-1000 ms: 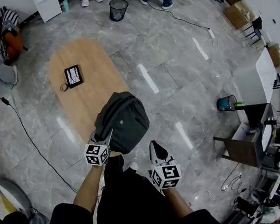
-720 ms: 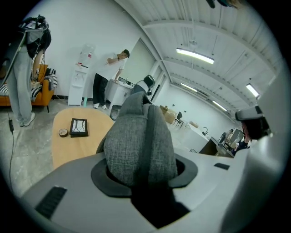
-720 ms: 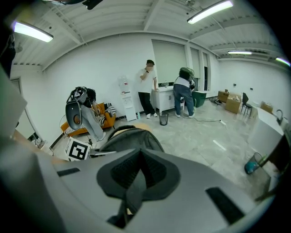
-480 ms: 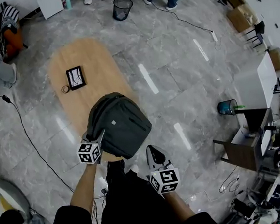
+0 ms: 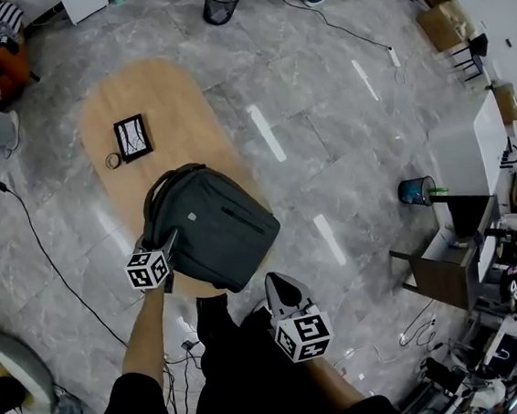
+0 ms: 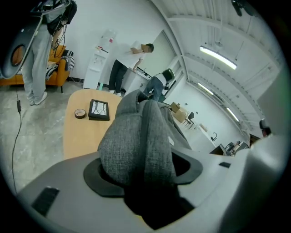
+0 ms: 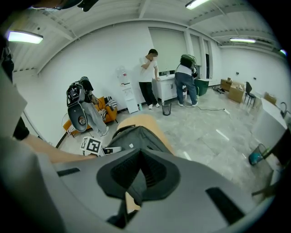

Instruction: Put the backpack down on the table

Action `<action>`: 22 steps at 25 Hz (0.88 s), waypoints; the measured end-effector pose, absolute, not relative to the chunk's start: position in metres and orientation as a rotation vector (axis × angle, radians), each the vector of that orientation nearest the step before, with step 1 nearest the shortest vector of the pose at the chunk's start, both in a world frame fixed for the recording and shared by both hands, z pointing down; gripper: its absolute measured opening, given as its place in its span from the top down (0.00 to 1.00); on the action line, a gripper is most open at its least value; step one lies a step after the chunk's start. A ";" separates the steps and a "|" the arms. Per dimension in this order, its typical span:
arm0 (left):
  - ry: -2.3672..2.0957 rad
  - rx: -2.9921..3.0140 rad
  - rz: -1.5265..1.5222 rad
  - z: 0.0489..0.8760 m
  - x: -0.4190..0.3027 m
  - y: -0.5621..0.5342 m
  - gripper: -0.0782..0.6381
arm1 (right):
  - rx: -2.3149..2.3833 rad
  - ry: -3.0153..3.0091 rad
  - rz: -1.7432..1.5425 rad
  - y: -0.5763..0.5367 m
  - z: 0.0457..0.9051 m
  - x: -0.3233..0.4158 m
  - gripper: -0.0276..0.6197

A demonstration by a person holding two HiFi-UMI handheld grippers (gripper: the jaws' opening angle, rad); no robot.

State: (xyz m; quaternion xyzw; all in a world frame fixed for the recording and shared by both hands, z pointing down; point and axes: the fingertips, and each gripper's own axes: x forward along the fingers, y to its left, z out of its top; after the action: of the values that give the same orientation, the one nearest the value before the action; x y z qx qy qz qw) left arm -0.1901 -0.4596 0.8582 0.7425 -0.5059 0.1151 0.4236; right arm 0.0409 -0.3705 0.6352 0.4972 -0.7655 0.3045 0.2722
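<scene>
Jaws of the left gripper (image 5: 169,246) have just been opening and are seen parted, with a thick fold of the backpack (image 5: 213,226) lying between the black pads and no longer pinched by them. Those of the right gripper (image 5: 283,286) are closed together, pad to pad, and nothing is held in them; this gripper is kept just beside the bag's near edge. The backpack is laid flat on the near end of the table (image 5: 137,95), its dark grey woven fabric shown as coarse and heathered in the left gripper view, with a looped top handle and a small pale label made out from the head view. The table is a long oval of light wood; near its far end a flat black-framed panel (image 5: 132,138) and a small round ring (image 5: 113,160) are set just beside each other, well apart from the bag. A glossy floor of grey marbled tiles (image 5: 324,130) is spread around, with a black mesh bin (image 5: 221,0) beyond the table and a blue bucket (image 5: 417,191) off to the right. Two people at a counter (image 7: 168,79) and white walls are shown only in the gripper views.
</scene>
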 end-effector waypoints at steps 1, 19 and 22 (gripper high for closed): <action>-1.261 1.849 0.292 0.863 -0.191 -0.461 0.52 | 1.330 -2.057 0.818 -0.369 0.637 0.041 0.94; -1.256 1.557 0.509 0.925 -0.257 -0.434 0.40 | 1.193 -2.080 0.858 -0.373 0.652 0.019 0.94; -1.304 1.609 0.536 0.916 -0.265 -0.430 0.40 | 1.187 -2.083 0.860 -0.376 0.654 0.017 0.94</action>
State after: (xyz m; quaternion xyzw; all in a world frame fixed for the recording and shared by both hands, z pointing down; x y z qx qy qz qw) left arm -0.2649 -0.4305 0.9164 0.6595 -0.5348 0.2199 0.4803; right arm 0.0172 -0.3756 0.6543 0.4456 -0.7820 0.3227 0.2930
